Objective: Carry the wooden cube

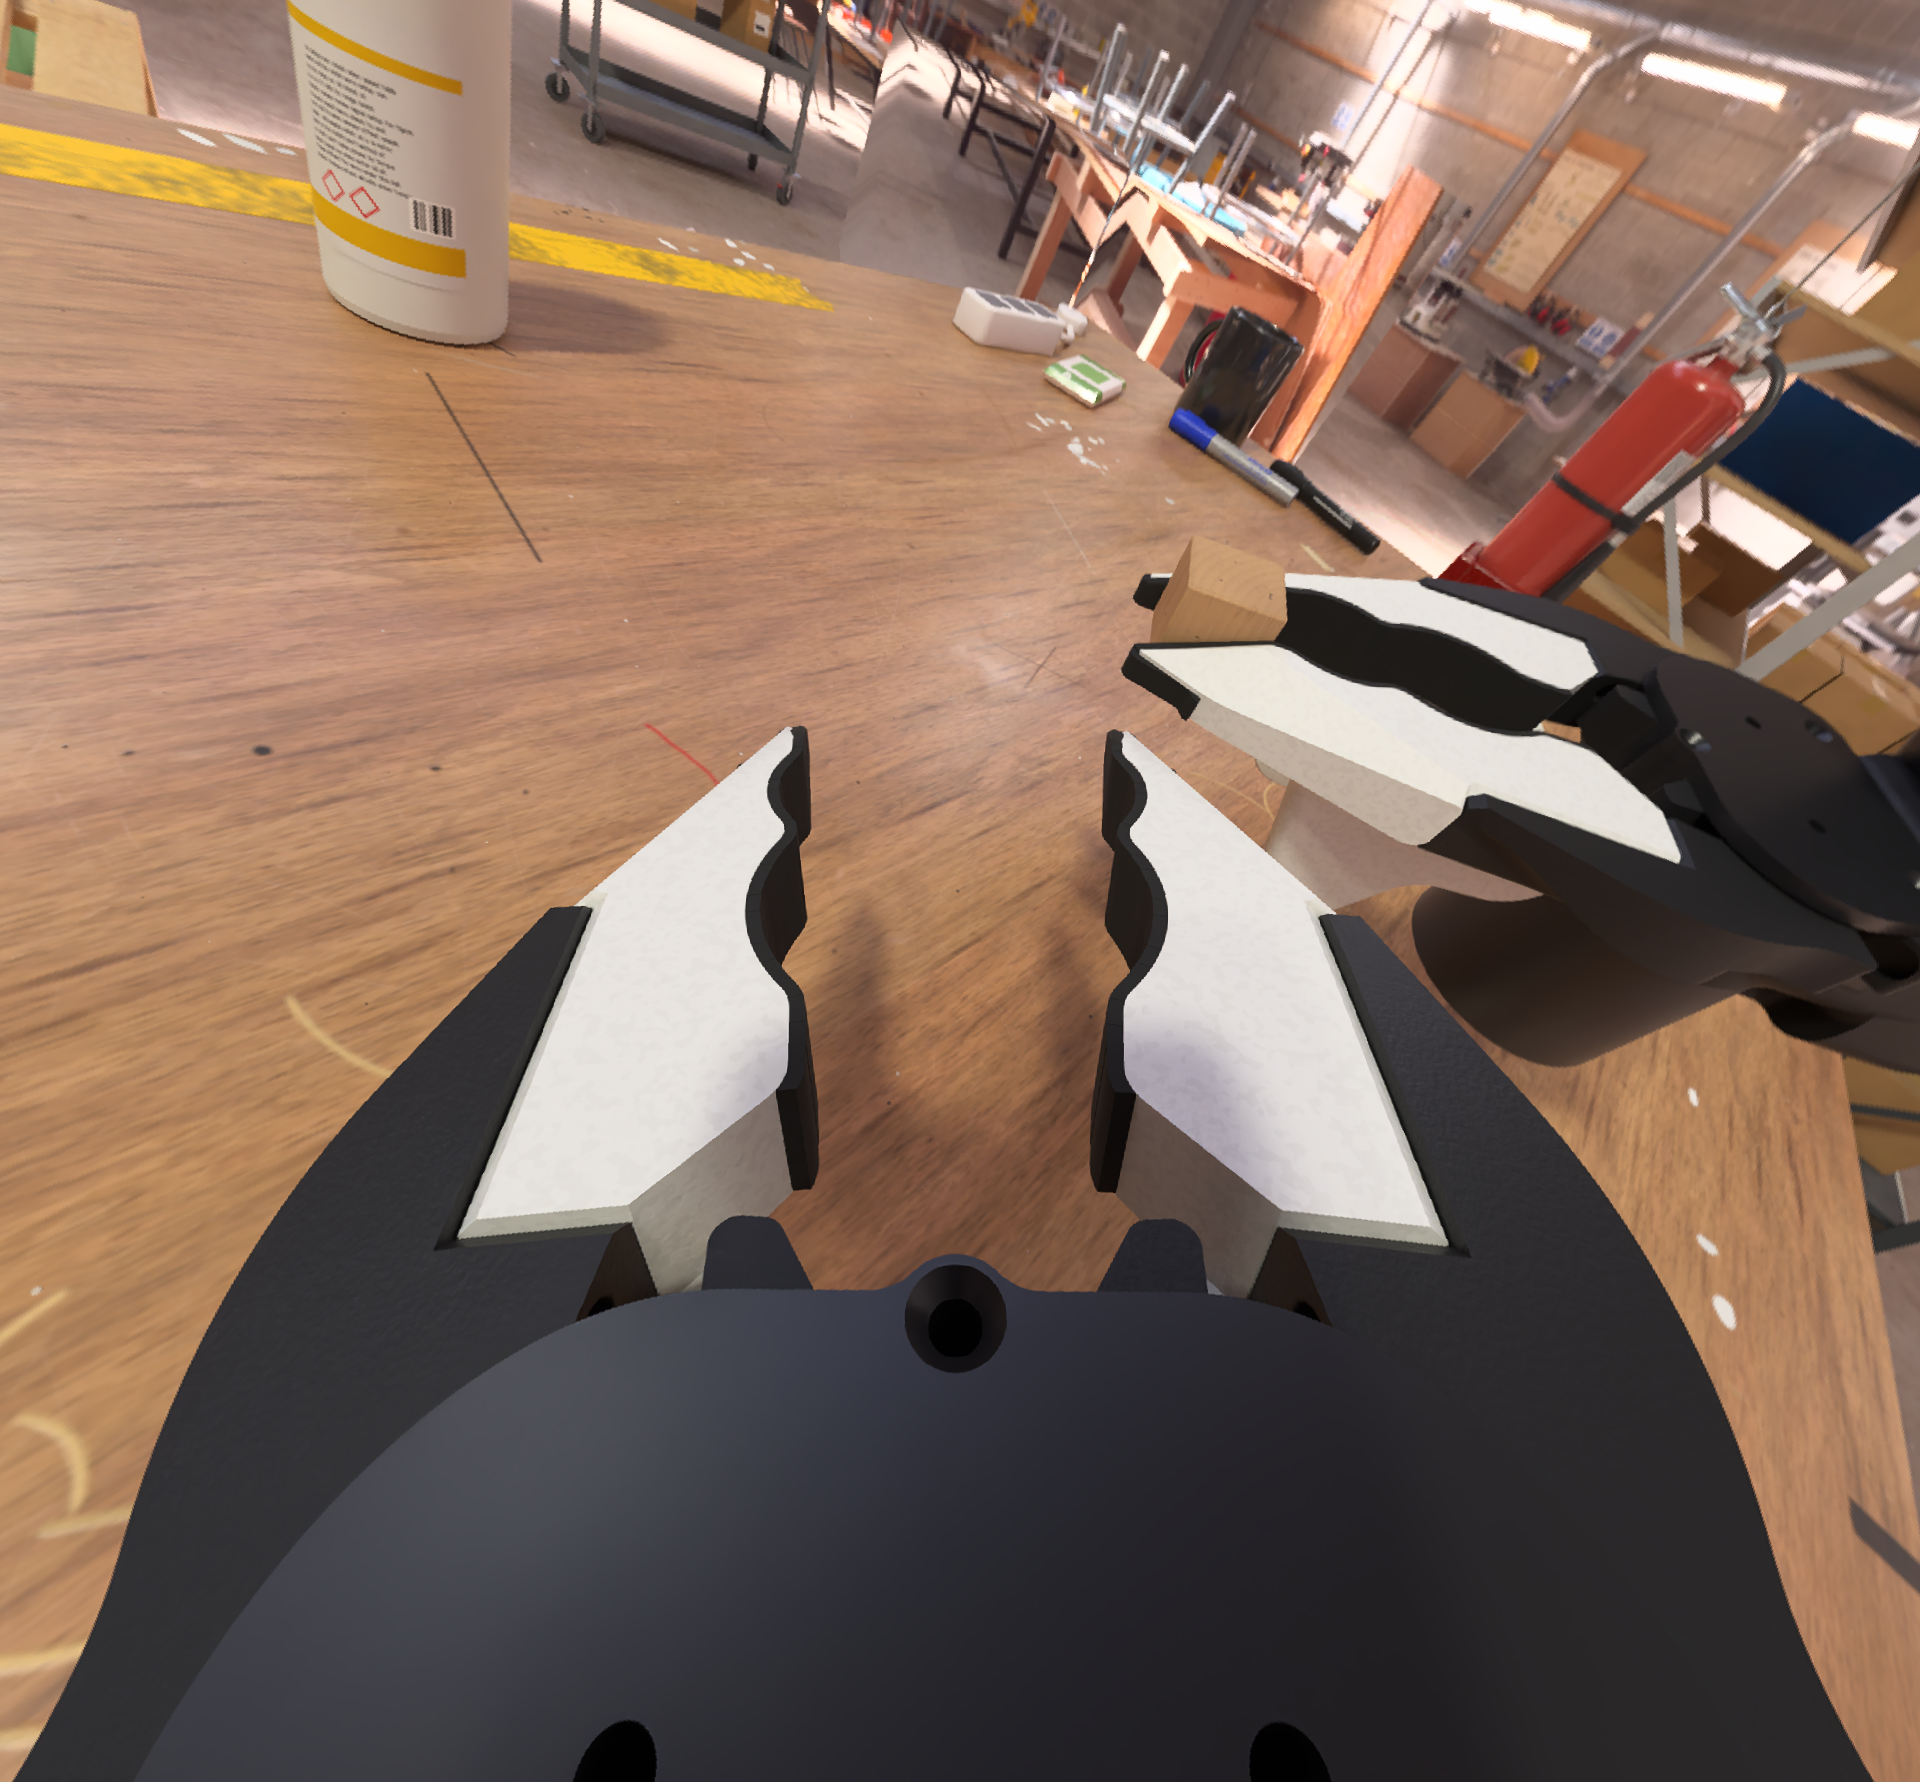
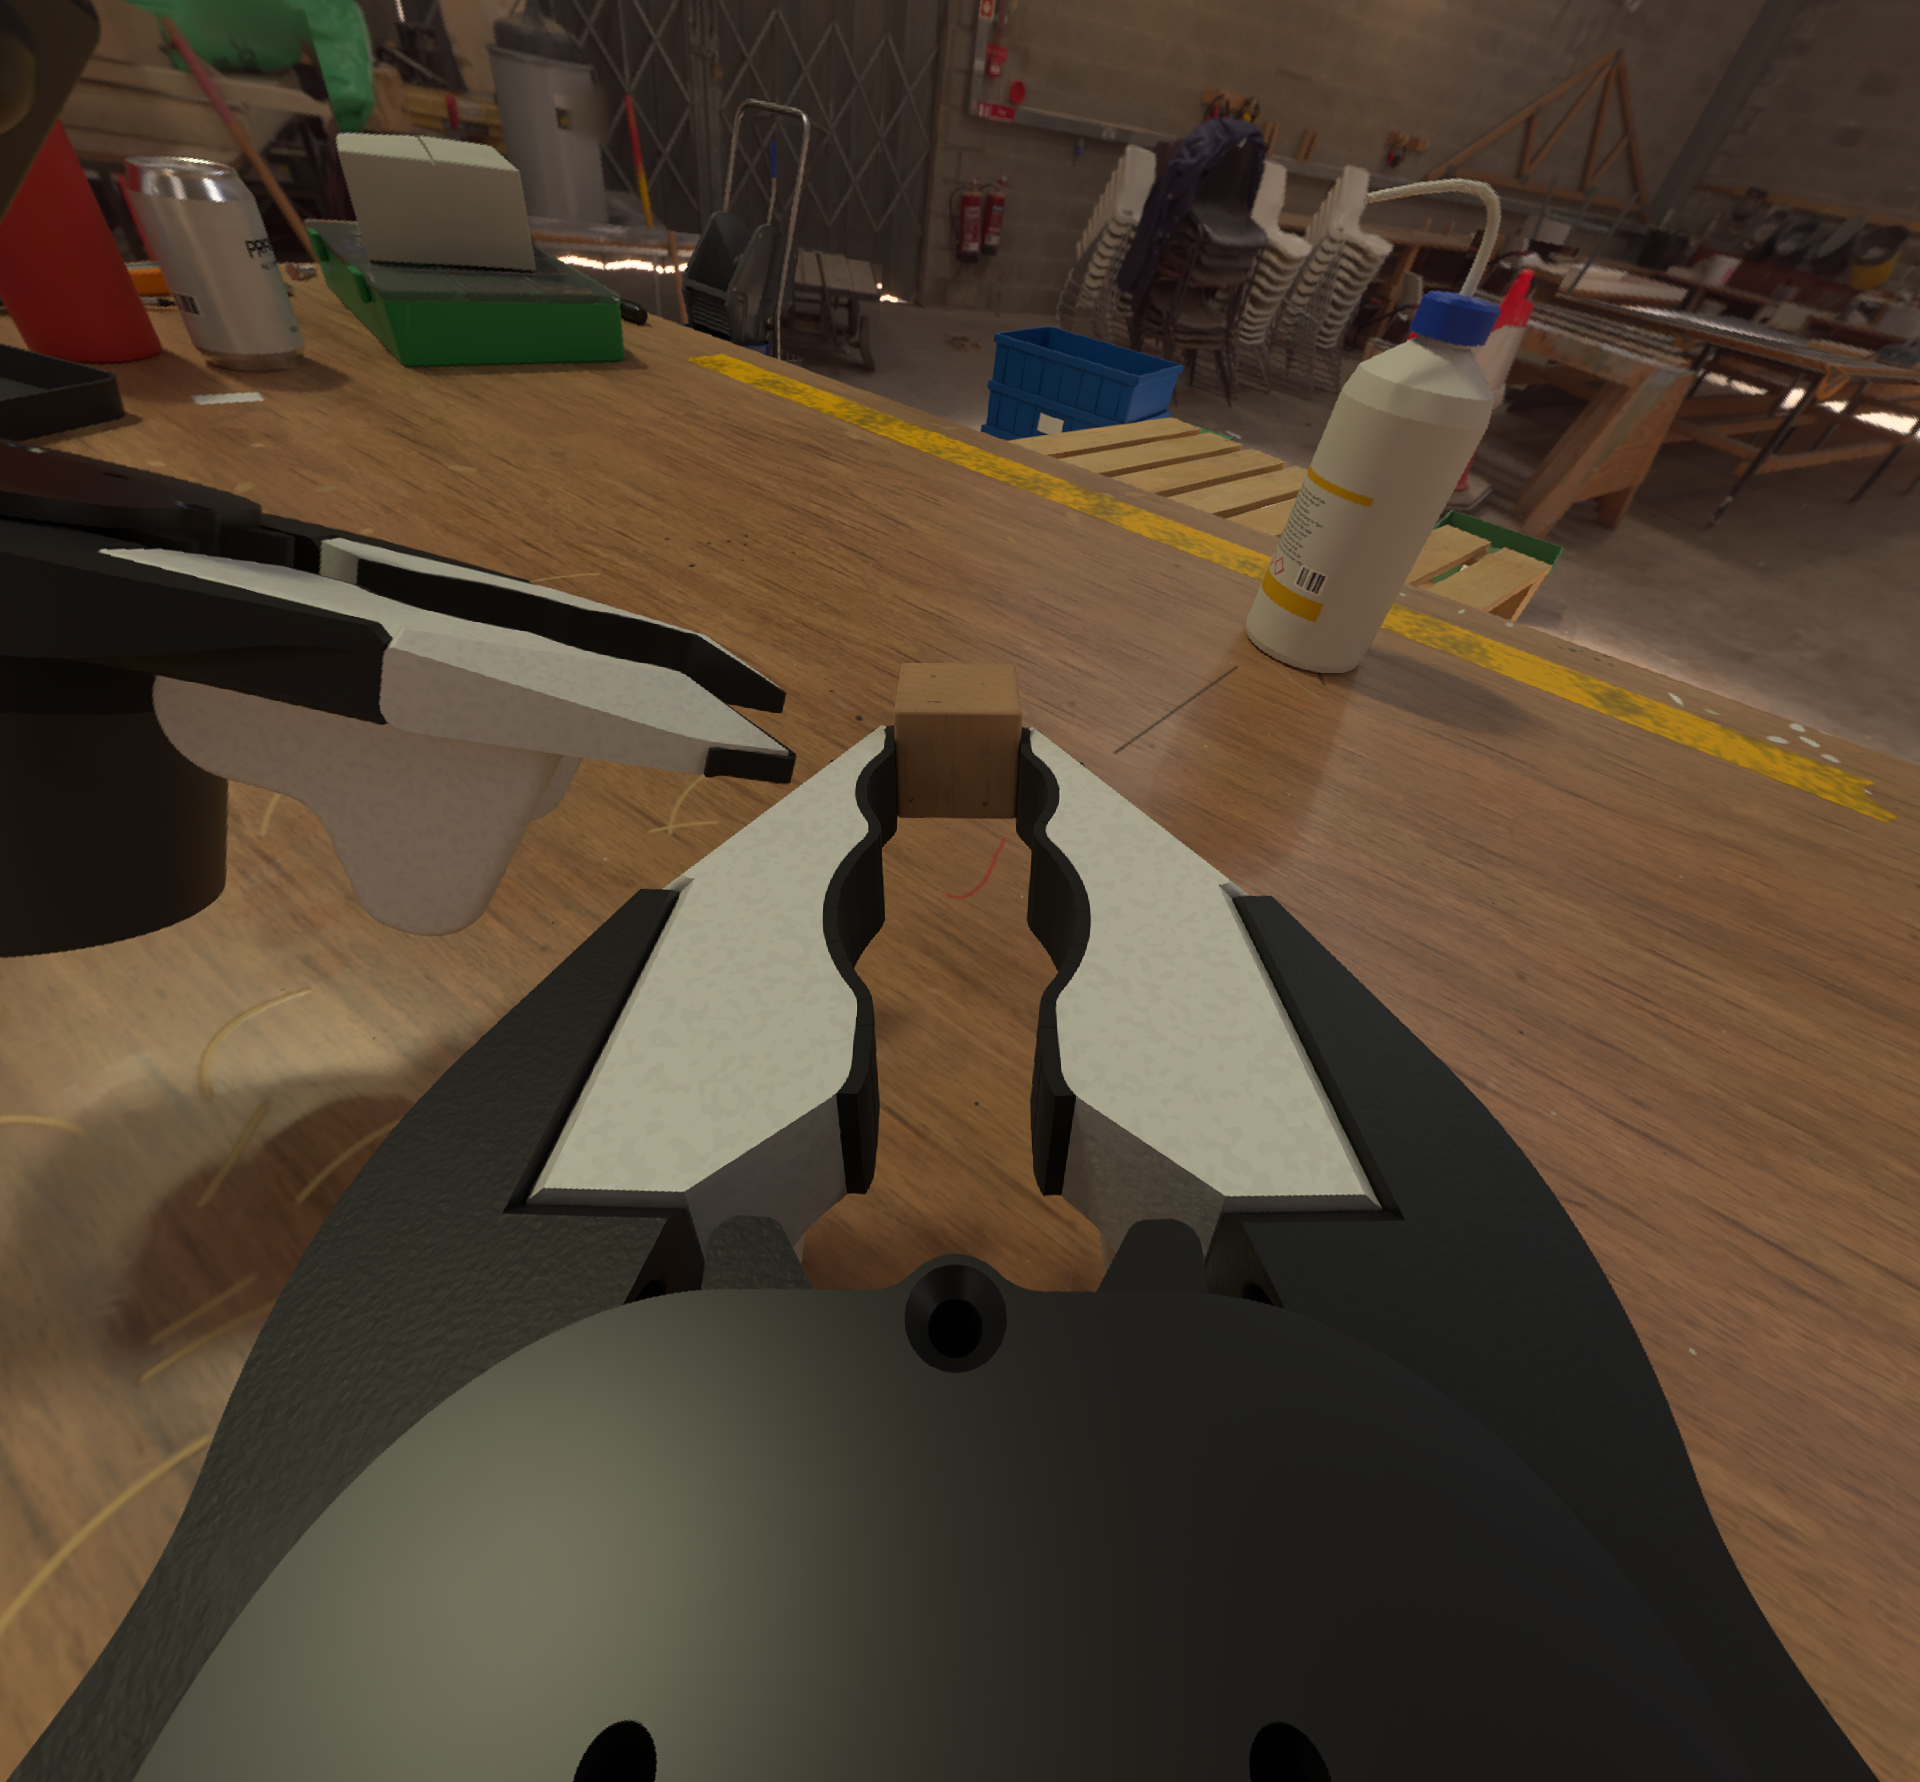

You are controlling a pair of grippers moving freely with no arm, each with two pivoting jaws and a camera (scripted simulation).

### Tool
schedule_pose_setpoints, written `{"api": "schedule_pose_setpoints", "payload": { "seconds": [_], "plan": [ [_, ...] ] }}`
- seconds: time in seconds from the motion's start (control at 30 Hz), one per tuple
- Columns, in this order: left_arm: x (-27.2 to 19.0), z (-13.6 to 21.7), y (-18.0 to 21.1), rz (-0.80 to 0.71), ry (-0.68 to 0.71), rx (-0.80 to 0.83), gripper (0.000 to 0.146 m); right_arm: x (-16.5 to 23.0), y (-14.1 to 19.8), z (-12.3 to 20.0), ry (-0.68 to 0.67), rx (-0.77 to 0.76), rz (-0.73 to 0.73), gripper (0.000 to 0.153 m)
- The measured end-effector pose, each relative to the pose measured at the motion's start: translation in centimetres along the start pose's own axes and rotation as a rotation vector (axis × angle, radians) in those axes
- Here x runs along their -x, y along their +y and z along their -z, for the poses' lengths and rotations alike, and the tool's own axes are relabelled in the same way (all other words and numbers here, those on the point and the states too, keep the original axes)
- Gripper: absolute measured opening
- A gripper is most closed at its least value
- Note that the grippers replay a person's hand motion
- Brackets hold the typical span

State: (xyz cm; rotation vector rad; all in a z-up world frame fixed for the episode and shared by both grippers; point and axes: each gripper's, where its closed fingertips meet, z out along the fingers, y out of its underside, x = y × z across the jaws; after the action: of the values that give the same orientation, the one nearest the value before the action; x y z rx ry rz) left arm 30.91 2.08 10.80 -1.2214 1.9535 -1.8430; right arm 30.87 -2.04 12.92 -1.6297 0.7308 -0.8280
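Observation:
The wooden cube (image 2: 956, 693) is a small light-brown block clamped between the fingertips of my right gripper (image 2: 956, 740). It seems to be held slightly above the wooden table (image 2: 1455, 953). In the left wrist view the cube (image 1: 1221, 594) shows at the right, in the tips of the right gripper (image 1: 1143, 629), which reaches in from the right edge. My left gripper (image 1: 956, 740) is open and empty over the table. It sits just beside the cube, its tips a short way left of it in the right wrist view (image 2: 779, 730).
A tall white bottle (image 1: 405, 101) stands near the table's yellow-striped far edge (image 2: 1361, 496). A black mug (image 1: 1242, 371), markers (image 1: 1236, 459), a white device (image 1: 1013, 319) and a small green box (image 1: 1086, 378) lie along one edge. A can (image 2: 213, 257), green tray (image 2: 468, 309) and red cone (image 2: 62, 257) stand behind the left gripper.

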Motion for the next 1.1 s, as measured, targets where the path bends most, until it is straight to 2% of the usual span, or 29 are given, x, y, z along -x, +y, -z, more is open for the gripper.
{"api": "schedule_pose_setpoints", "payload": {
  "seconds": [0.23,0.53,0.7,0.87,0.9,0.97,1.0,1.03,1.07,1.1],
  "plan": [
    [0.0,0.5,-0.9,0.014,0.003,-0.064,0.059,0.0,0.2,0.0,-0.005,0.002,-0.029,0.021],
    [0.6,0.6,-0.7,-0.097,-0.090,-0.012,0.054,0.2,1.1,-0.3,-0.040,0.037,-0.061,0.021],
    [0.8,0.1,-0.9,-0.162,-0.131,0.002,0.054,-0.2,1.7,-0.5,-0.020,0.067,-0.180,0.021],
    [0.9,-0.4,-1.0,-0.154,-0.124,0.021,0.055,-0.6,2.0,-0.5,0.016,0.083,-0.258,0.021],
    [1.5,-0.3,-0.9,-0.152,-0.147,0.026,0.055,-0.6,2.0,-0.4,0.020,0.081,-0.265,0.021],
    [5.6,0.9,-1.4,-0.170,-0.381,0.031,0.054,-1.5,1.0,0.6,0.062,0.020,-0.263,0.021],
    [7.1,1.6,-2.0,-0.109,-0.392,0.002,0.054,-2.1,0.3,1.4,0.089,-0.012,-0.243,0.021],
    [7.4,2.0,-3.0,-0.029,-0.310,-0.052,0.054,-2.7,-0.2,2.1,0.102,-0.031,-0.230,0.021],
    [7.1,2.2,-3.7,-0.013,-0.259,-0.081,0.054,-3.1,-0.4,2.7,0.099,-0.034,-0.236,0.021],
    [6.6,2.0,-3.9,-0.058,-0.251,-0.076,0.054,-3.6,-0.2,3.1,0.099,-0.032,-0.253,0.021]
  ]
}}
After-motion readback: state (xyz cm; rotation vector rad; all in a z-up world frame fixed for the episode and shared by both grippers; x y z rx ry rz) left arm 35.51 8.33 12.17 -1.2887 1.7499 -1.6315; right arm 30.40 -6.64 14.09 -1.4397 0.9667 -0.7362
